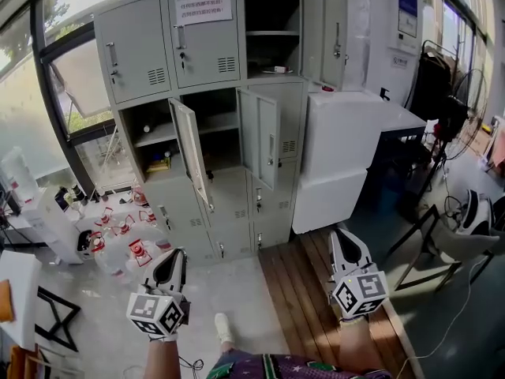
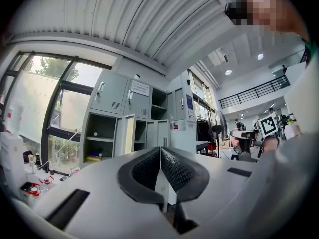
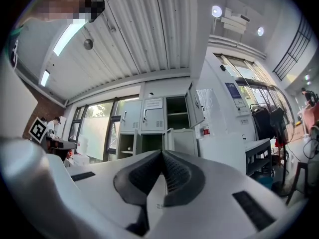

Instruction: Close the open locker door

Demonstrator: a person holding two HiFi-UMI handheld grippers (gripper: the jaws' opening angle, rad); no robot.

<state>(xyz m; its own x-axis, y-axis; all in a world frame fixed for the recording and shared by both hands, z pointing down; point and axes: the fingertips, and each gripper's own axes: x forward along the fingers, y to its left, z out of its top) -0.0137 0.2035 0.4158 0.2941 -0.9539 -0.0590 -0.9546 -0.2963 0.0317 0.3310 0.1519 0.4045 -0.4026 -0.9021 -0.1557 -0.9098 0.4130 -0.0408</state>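
The left gripper (image 1: 177, 253) and right gripper (image 1: 338, 232) both have jaws pressed together, holding nothing; locker cabinet (image 1: 207, 50) well apart at twelve o'clock (three doors stand open), nearest open locker door (image 1: 190, 150) at eleven o'clock

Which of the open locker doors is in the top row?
The top-right door, swung open beside its shelved compartment. The other two open ones, the lower left door and lower middle door, are in the row below.
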